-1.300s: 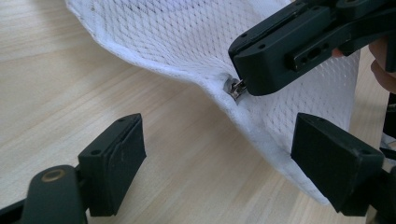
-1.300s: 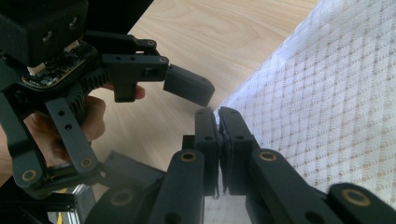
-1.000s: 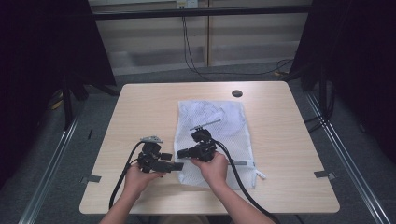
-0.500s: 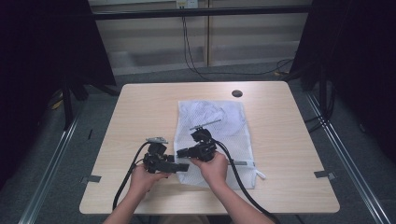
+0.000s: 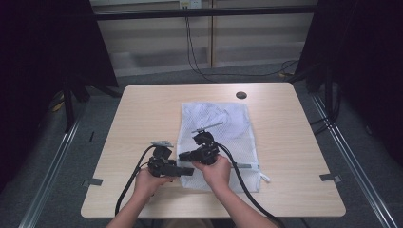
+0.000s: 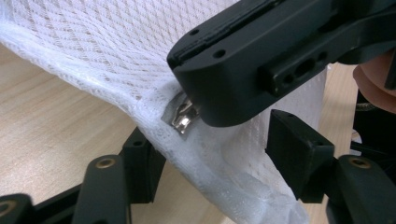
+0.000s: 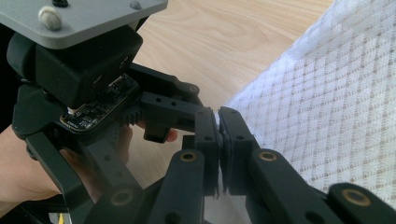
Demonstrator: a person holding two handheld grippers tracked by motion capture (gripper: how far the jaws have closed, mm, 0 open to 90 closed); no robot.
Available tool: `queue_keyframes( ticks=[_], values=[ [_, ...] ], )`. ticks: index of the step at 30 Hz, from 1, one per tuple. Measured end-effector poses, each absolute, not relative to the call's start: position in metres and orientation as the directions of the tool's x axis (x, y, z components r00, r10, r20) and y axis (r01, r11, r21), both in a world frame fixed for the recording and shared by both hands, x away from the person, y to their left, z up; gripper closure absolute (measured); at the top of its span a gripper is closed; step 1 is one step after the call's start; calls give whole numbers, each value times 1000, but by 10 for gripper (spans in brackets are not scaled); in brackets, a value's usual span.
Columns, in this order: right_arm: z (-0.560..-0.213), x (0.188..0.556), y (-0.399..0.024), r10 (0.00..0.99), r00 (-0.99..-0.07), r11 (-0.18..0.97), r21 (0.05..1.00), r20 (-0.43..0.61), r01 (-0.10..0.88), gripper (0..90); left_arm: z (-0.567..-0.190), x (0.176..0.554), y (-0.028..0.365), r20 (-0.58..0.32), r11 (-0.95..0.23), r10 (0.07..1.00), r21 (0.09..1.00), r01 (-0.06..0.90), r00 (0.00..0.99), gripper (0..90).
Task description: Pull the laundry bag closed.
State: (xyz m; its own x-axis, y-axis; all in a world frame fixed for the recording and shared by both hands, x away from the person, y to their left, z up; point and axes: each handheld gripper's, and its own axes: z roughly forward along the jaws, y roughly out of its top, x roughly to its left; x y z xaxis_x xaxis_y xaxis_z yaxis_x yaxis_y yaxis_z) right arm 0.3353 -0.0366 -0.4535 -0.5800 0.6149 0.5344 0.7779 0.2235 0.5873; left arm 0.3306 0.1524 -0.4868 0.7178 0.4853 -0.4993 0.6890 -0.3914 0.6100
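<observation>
- Looking down from the high view, I see the wooden table point(image 5: 142, 118) with a white mesh laundry bag point(image 5: 223, 123) lying flat across its middle, its near end at my two grippers.
- On the left side, my left gripper point(image 5: 187, 171) sits low over the table, just beside the bag's left edge, pointing toward the right gripper.
- In the left gripper view, its jaws have just been closing; they stand partly apart on either side of the bag's raised edge point(image 6: 219, 172), and the pads do not press on it.
- Just above that gap, a small metal zipper pull point(image 6: 183, 117) sits in the seam of the bag.
- Moving right, my right gripper point(image 5: 183, 156) meets the same edge, its tip close to the left one.
- In the right gripper view, its jaws point(image 7: 218, 140) are clamped together on a thin fold of the mesh point(image 7: 336, 116), holding the edge up off the table.
- That view also has the left gripper point(image 7: 159, 121) and my left hand point(image 7: 18, 168) close behind it.
- Cables trail from both grippers back toward me.
</observation>
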Motion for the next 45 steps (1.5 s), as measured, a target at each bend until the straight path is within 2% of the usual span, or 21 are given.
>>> queue_keyframes(
  ticks=[8,10,12,13,15,21,22,27,32,45],
  values=[
    [-452,335,-35,616,-585,228,592,528,773,871,-488,332,153,-526,-380,469,605,700,710,452],
    [-452,335,-35,614,-586,226,594,528,772,871,-489,332,151,-529,-378,471,602,703,706,503],
    [-452,335,-35,612,-588,225,596,529,771,871,-489,332,151,-529,-378,471,602,703,706,513],
    [-451,335,-36,614,-586,224,595,529,772,871,-488,332,152,-525,-383,471,602,700,709,559],
    [-450,335,-36,616,-583,221,594,530,773,870,-488,333,153,-533,-381,464,601,702,708,596],
    [-450,334,-37,614,-585,221,596,530,772,871,-487,332,154,-530,-374,473,602,705,703,684],
    [-450,334,-37,611,-588,222,599,529,769,871,-487,332,155,-539,-363,471,603,710,698,726],
    [-450,334,-37,610,-589,221,599,531,770,871,-487,332,156,-540,-353,480,602,716,691,767],
    [-450,334,-38,608,-587,219,597,535,772,872,-486,333,159,-535,-352,487,602,716,690,870],
    [-450,333,-46,606,-584,217,594,540,775,876,-485,333,161,-529,-349,505,597,722,682,893]
  ],
)
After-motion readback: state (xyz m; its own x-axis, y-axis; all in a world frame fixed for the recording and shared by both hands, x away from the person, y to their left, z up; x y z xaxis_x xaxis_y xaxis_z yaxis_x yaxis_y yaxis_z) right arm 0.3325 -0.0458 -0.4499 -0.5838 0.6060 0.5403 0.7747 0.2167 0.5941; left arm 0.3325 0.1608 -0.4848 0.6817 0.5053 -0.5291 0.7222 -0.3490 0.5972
